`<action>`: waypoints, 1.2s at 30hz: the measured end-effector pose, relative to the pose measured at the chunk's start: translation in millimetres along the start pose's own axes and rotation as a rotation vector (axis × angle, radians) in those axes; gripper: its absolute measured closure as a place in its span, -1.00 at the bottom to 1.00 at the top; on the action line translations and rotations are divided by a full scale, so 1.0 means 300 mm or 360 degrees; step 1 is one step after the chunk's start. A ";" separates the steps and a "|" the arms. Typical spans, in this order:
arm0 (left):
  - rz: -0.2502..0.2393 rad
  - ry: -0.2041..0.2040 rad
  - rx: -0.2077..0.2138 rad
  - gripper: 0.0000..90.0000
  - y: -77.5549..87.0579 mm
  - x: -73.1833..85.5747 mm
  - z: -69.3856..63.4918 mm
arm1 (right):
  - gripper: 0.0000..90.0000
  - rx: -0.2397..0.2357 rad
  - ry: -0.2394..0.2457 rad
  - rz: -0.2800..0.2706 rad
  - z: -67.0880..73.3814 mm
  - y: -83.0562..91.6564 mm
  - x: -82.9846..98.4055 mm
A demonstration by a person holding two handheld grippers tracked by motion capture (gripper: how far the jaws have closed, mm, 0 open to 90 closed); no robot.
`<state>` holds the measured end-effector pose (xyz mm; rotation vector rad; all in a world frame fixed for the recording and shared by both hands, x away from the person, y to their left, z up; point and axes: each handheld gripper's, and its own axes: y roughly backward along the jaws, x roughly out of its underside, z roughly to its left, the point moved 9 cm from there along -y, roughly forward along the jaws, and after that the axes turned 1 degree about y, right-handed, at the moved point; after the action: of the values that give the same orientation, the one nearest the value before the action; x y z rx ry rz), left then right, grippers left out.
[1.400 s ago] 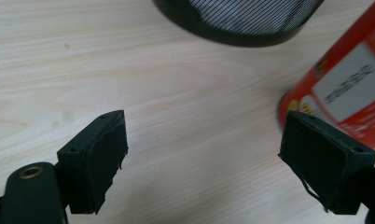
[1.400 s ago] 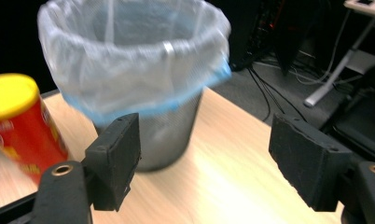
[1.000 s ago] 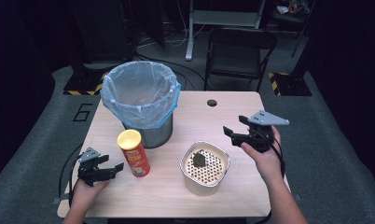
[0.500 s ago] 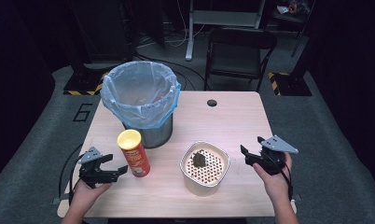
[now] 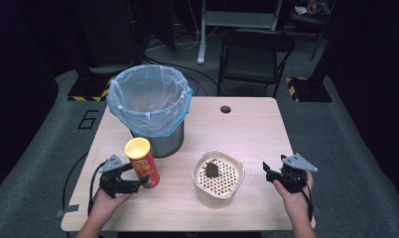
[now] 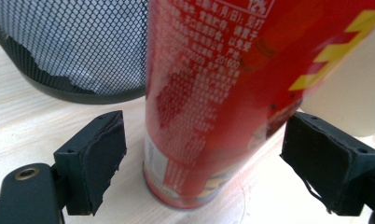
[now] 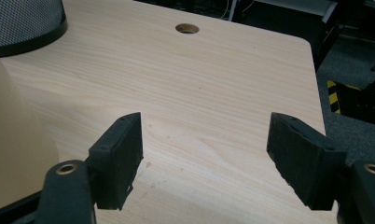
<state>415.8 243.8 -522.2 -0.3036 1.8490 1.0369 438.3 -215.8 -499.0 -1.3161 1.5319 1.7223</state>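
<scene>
Our left gripper had just been spreading its jaws; they stood released around the red chip can, pads clear. The can stood upright just beside the mesh bin. We judged the grasp pending: close next. Our right gripper gaped, holding nothing.

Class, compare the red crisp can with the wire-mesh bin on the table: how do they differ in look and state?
The crisp can is slim, red and capped by a yellow lid; the bin is wide, black mesh and open-topped. The bin is lined with a pale blue bag; the can has none. The can stands between the open left gripper jaws; the bin stands free. Both stand upright.
</scene>
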 end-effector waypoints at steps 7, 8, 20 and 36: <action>-0.0013 -0.0023 -0.0004 -0.66 -0.048 -0.004 -0.010 | -0.41 0.0015 0.0012 0.0024 -0.001 -0.010 0.032; -0.0013 -0.0023 -0.0004 -0.63 -0.048 -0.004 -0.010 | -0.41 0.0023 0.0014 0.0031 0.000 -0.010 0.035; -0.0043 -0.0205 -0.0111 -0.47 -0.033 -0.011 -0.009 | -0.41 0.0016 -0.0023 0.0054 -0.015 -0.029 0.066; -0.0124 -0.0067 -0.0060 -0.47 0.066 -0.072 -0.023 | -0.41 0.0006 0.0025 0.0081 -0.007 -0.045 0.082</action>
<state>410.5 245.9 -492.7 -0.3705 1.7682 1.0179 440.1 -220.1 -526.9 -1.3022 1.5896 1.7432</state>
